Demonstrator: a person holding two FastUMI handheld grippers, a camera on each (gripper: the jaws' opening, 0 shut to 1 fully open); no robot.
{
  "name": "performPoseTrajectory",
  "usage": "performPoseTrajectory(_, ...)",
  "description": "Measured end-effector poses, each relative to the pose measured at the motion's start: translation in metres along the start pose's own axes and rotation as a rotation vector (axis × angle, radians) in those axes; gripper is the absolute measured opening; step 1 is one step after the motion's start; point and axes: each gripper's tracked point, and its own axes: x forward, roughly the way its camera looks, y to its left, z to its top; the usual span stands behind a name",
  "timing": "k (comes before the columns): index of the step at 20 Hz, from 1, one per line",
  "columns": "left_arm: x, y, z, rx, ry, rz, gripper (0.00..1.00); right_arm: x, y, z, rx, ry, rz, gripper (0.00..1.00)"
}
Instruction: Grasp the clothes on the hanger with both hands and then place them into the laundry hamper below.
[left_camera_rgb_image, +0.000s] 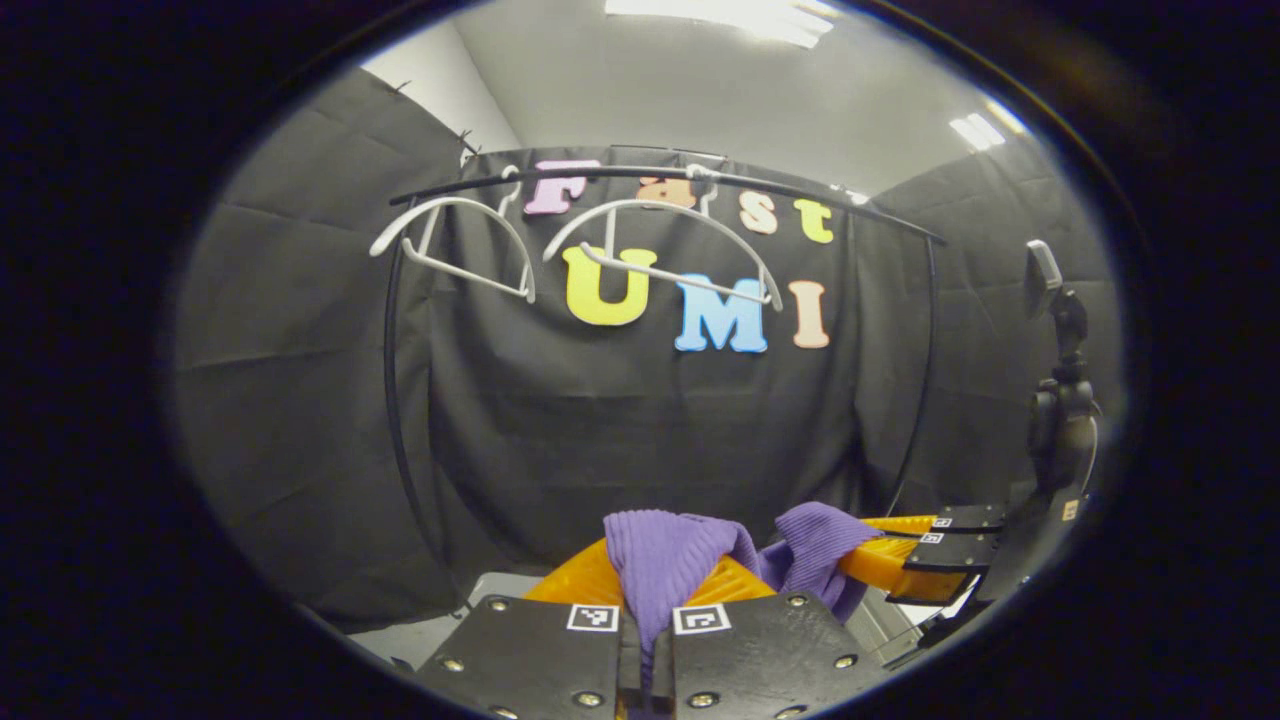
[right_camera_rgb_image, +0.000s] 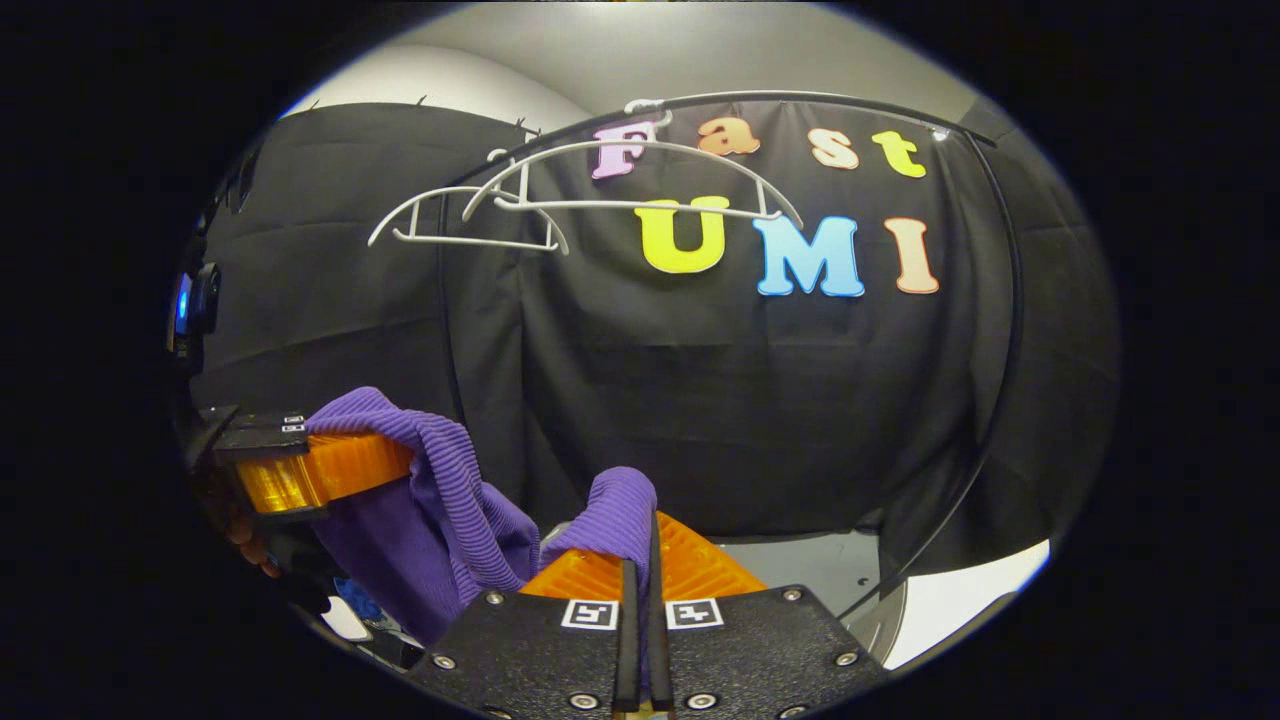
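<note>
Purple garment (left_camera_rgb_image: 665, 560) is clamped by the left gripper (left_camera_rgb_image: 648, 600) and right gripper (right_camera_rgb_image: 640, 570), below 2 bare hangers (left_camera_rgb_image: 660, 250).

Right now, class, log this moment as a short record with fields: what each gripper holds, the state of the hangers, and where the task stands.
left gripper: shut on the purple garment, cloth pinched between its fingers
right gripper: shut on the same garment, cloth draped over its fingers
garment: off the hangers, slung between both grippers
hangers: two white ones, bare, on the black rail
task stage: garment grasped and removed; hamper cannot be seen clearly, so placing is not yet confirmed
</note>
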Motion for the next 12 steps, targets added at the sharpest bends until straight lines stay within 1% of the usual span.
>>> performPoseTrajectory(3, 0.006, 0.001, -0.03, 0.01, 0.055, 0.001, 0.1, 0.001, -0.002, -0.027, -0.011, 0.053, -0.007, 0.04)
performPoseTrajectory(4, 0.008, 0.001, -0.04, 0.007, 0.073, 0.003, 0.05, 0.002, -0.003, -0.039, -0.011, 0.073, -0.01, 0.04)
performPoseTrajectory(9, 0.014, -0.004, -0.092, 0.031, 0.177, 0.005, 0.05, 0.01, -0.017, -0.092, 0.035, 0.198, -0.043, 0.05)
performPoseTrajectory(12, 0.021, -0.005, -0.122, 0.037, 0.242, 0.019, 0.05, 0.01, -0.018, -0.122, 0.023, 0.278, -0.048, 0.06)
